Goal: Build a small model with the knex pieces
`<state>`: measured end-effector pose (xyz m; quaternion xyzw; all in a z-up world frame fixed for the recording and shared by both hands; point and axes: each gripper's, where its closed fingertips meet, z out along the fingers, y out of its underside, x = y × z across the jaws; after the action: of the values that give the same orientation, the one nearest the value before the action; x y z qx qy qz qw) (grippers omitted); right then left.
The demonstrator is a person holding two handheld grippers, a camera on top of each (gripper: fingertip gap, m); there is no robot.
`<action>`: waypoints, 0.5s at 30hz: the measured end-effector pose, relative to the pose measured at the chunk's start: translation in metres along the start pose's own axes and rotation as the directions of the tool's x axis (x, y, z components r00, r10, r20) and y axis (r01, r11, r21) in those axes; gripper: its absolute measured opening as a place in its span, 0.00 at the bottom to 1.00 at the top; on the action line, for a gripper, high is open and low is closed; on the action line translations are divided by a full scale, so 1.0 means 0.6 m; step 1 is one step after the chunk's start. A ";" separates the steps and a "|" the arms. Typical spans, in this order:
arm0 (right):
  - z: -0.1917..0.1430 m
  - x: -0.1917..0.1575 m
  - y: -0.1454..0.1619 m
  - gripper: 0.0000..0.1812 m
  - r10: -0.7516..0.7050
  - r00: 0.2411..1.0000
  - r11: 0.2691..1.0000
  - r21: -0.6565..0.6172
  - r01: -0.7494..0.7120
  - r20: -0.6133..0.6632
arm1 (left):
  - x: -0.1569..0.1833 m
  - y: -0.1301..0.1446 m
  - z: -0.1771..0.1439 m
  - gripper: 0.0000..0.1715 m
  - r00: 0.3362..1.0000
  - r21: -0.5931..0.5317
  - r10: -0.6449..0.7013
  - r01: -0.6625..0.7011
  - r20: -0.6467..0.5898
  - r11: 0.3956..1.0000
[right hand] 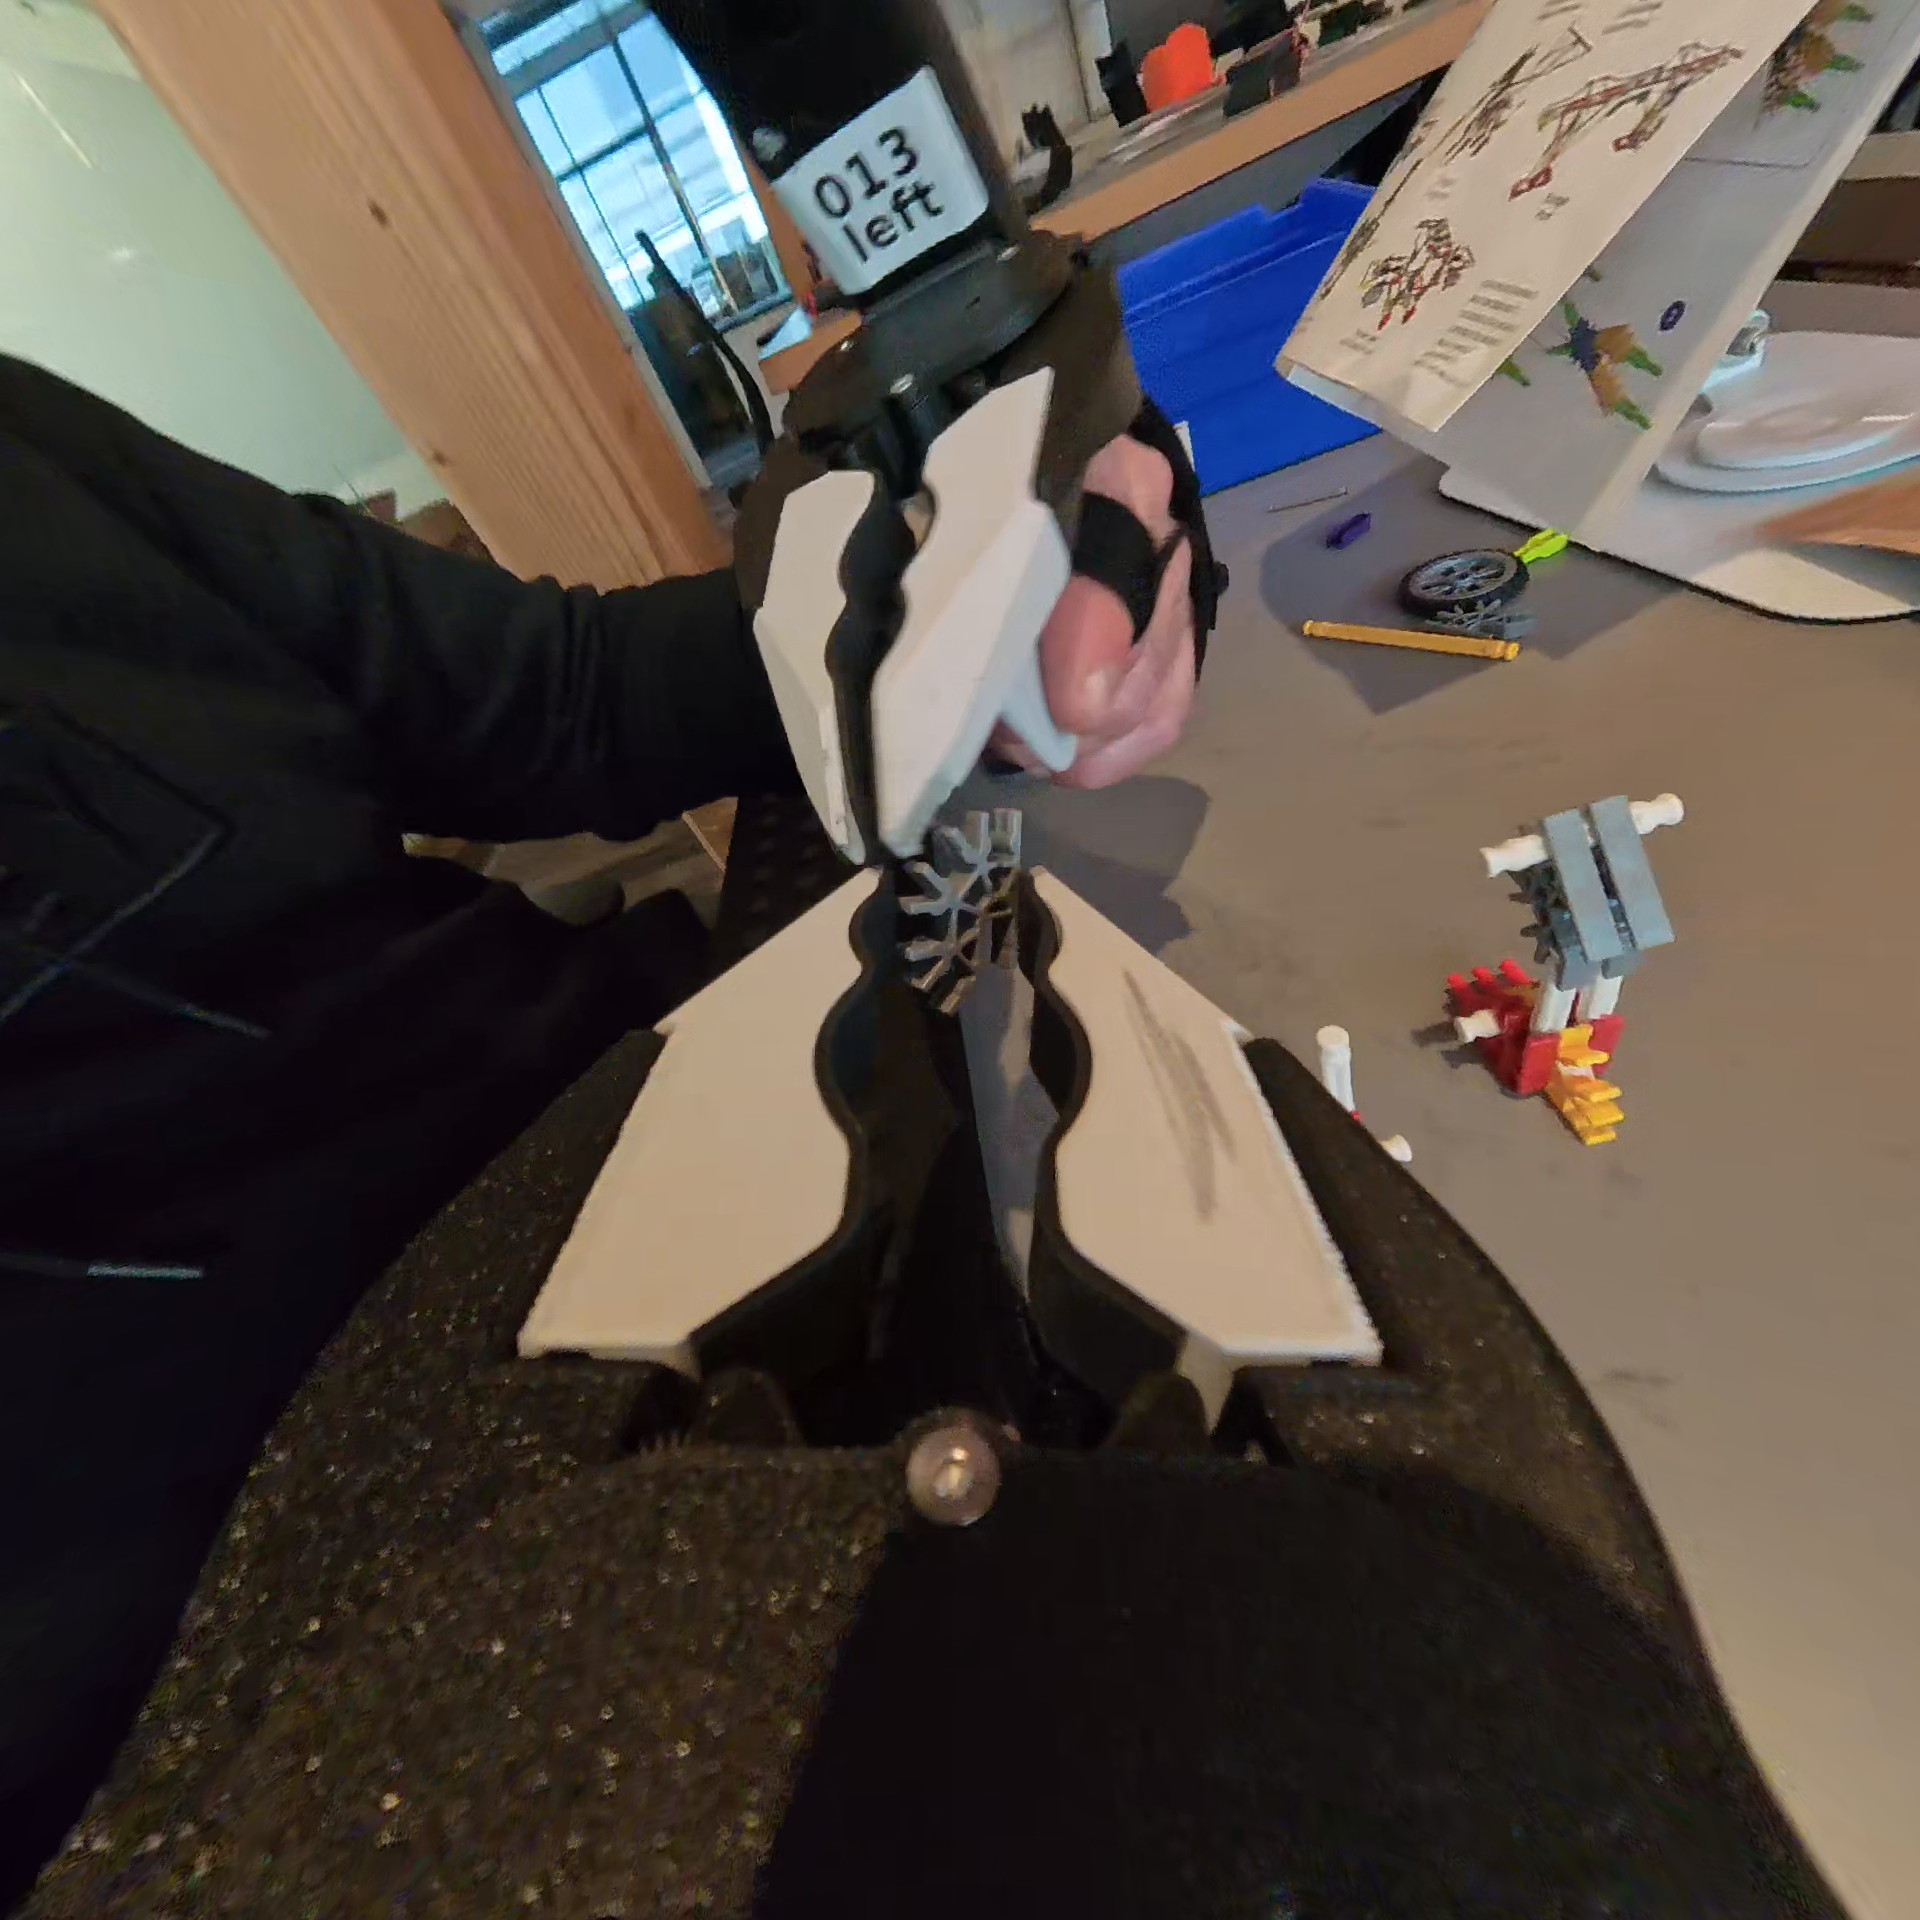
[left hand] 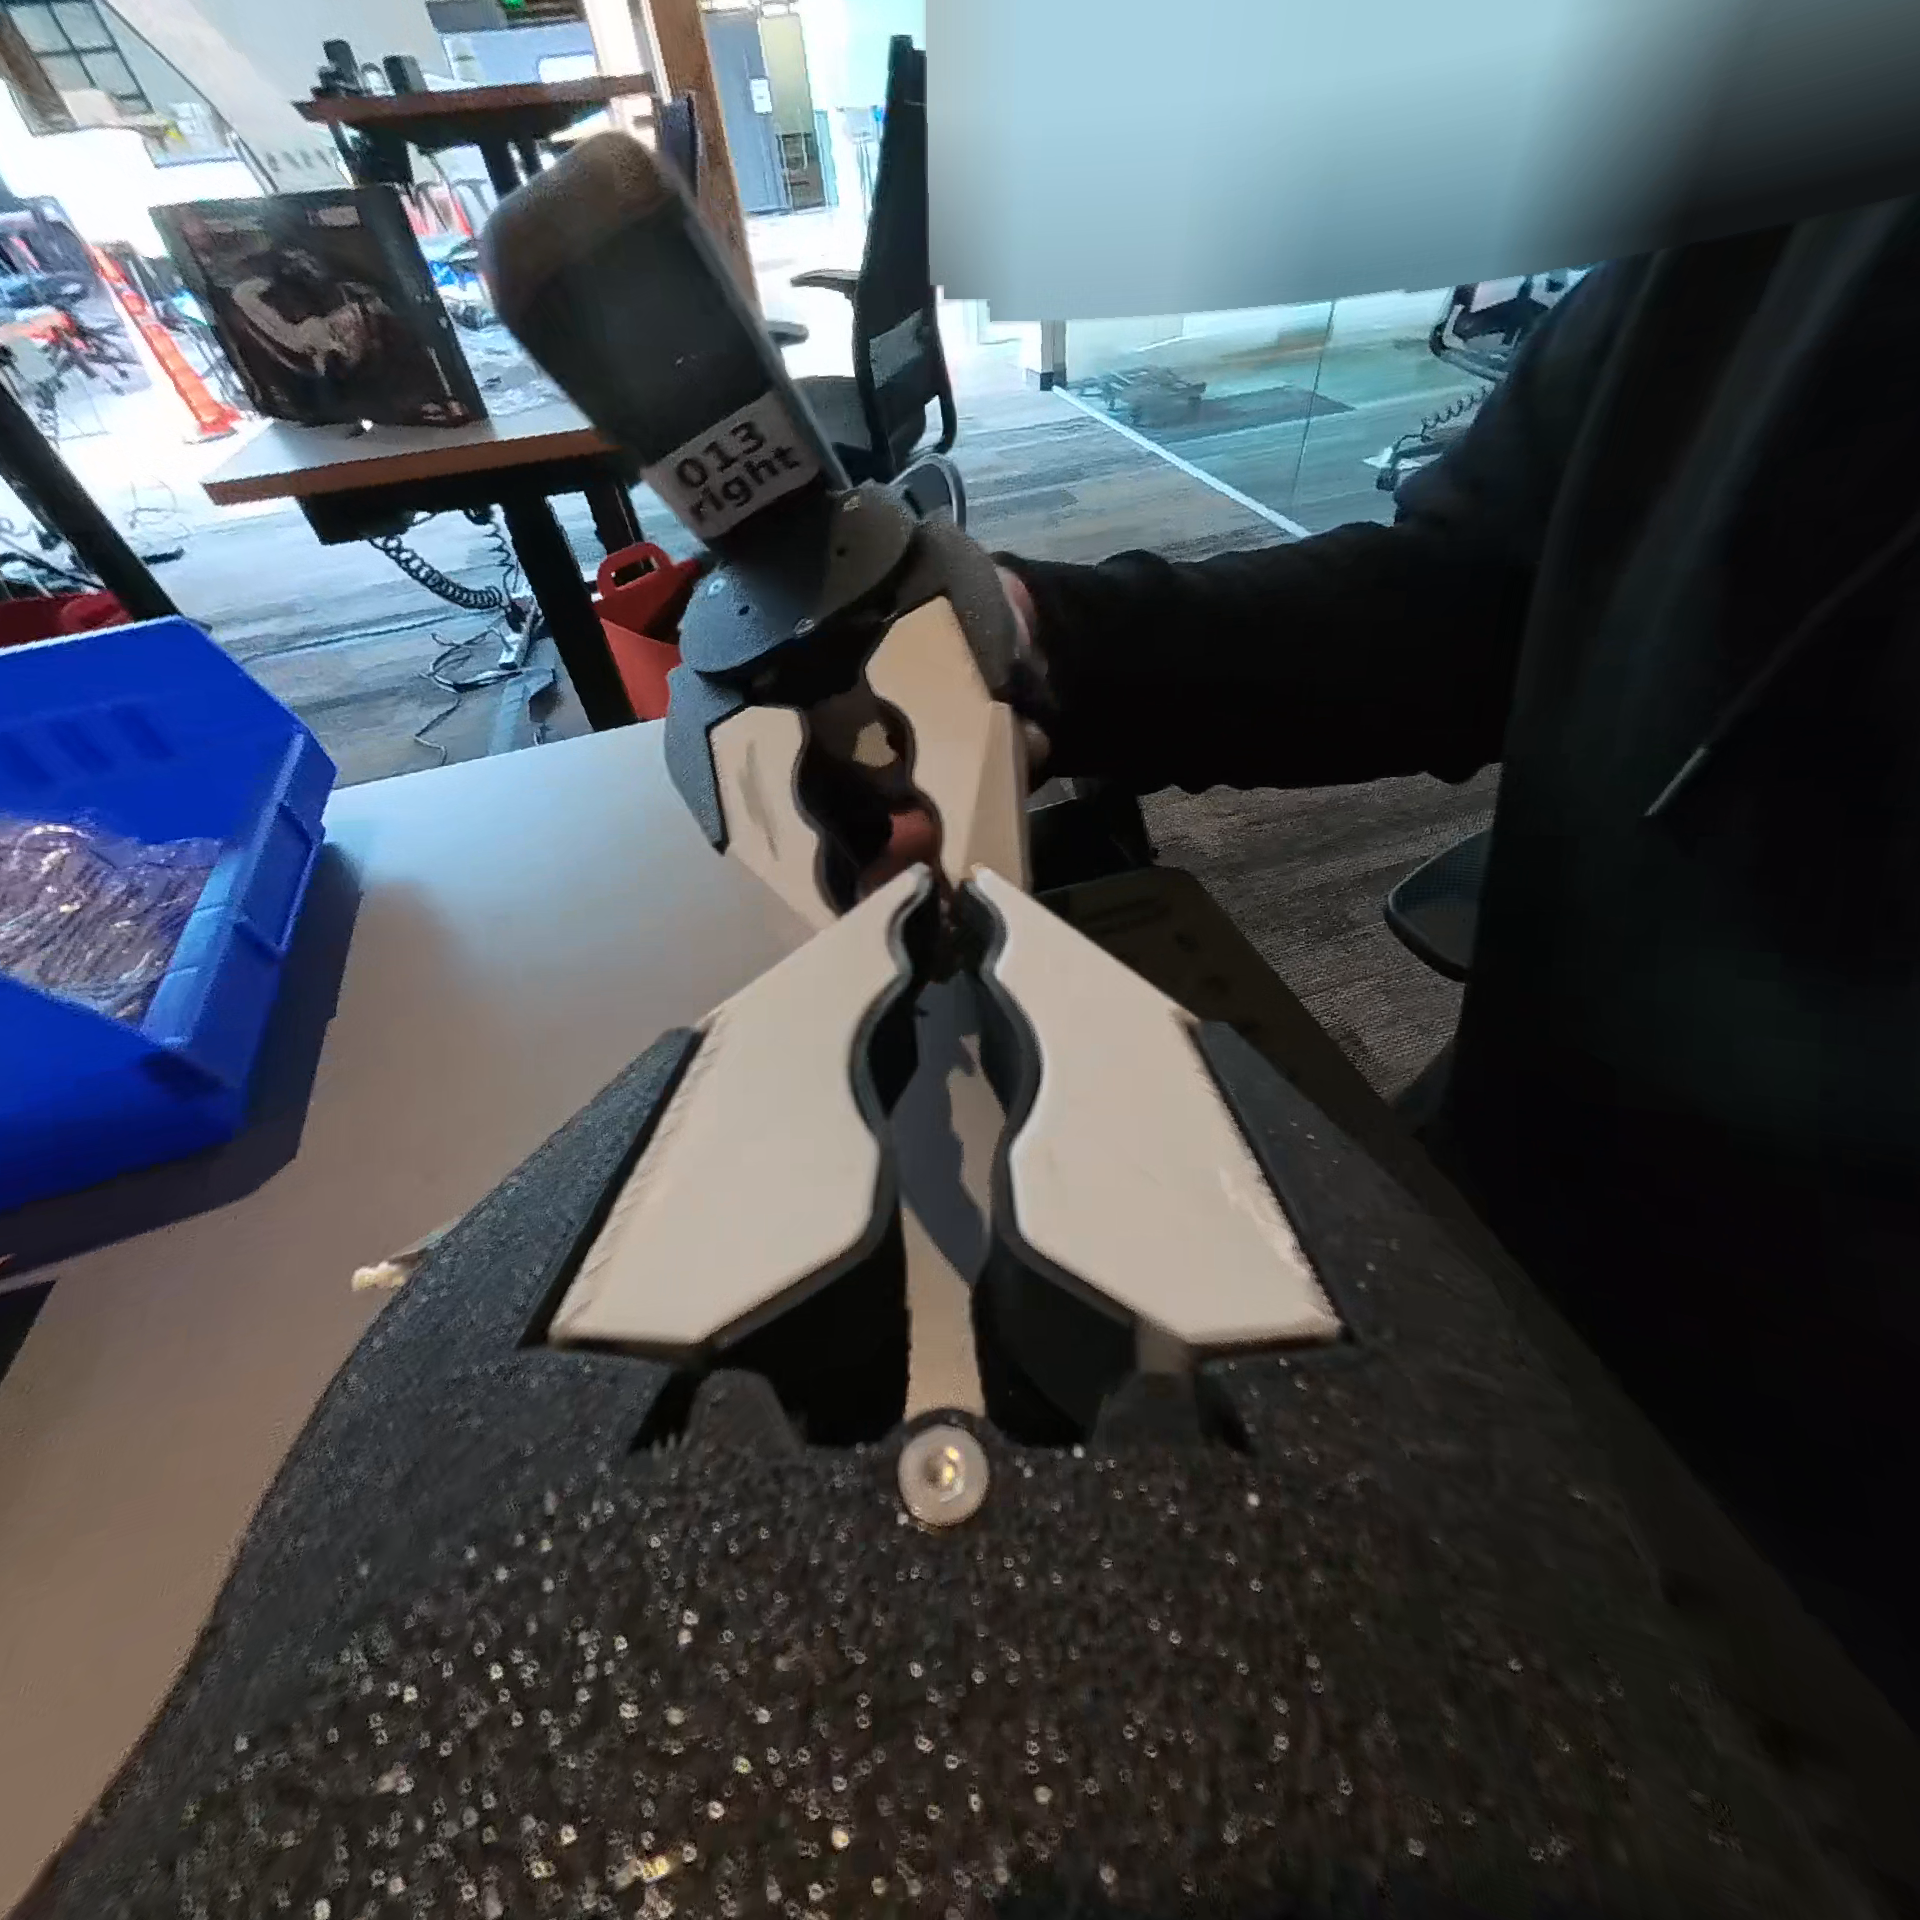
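Above the grey worktop [right hand: 1455, 1351], just off its near edge, the two claws meet tip to tip. The right claw [right hand: 951, 894] has its fingers closed down on a stack of grey snowflake-shaped connector pieces [right hand: 956, 914], pinched right at the tips. The left claw [right hand: 883, 831] comes down from above at a slant, held in a hand [right hand: 1122, 665], and its tips sit right on the top of that same grey stack. From its own camera the left claw [left hand: 948, 885] looks nearly together, with something small and dark reddish [left hand: 940, 894] in the narrow gap, but it's too blurry to say whether it's actually gripping the piece or just touching it. The right claw [left hand: 894, 852] shows in that view too, angled down toward the same spot.

Off to the right on the worktop stands a small build [right hand: 1558, 956] of grey, white, red and yellow pieces, with a loose white rod [right hand: 1335, 1065] just beside it. Farther back there's a yellow rod [right hand: 1408, 639], a small wheel [right hand: 1449, 582] and a purple bit [right hand: 1345, 532]. An open instruction booklet [right hand: 1538, 197] leans over that end, and a blue bin [right hand: 1226, 343] sits behind the left claw. The person holding everything wears a dark sleeve [right hand: 416, 644].
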<state>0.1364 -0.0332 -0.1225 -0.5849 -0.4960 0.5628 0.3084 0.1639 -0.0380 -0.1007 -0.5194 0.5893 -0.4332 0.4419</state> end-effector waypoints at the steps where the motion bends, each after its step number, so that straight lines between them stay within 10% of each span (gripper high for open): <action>1: -0.001 -0.001 -0.002 0.12 0.015 1.000 1.000 0.008 -0.015 0.013 | 0.000 -0.002 0.000 0.00 1.000 0.006 0.002 -0.002 0.000 1.000; 15: -0.001 -0.021 -0.008 0.11 0.022 0.994 0.999 0.021 -0.025 0.108 | 0.019 -0.010 -0.009 0.15 0.998 0.023 -0.004 0.006 -0.067 1.000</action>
<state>0.1376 -0.0436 -0.1136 -0.5561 -0.4987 0.6026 0.2811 0.1590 -0.0496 -0.0946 -0.5008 0.5973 -0.4584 0.4269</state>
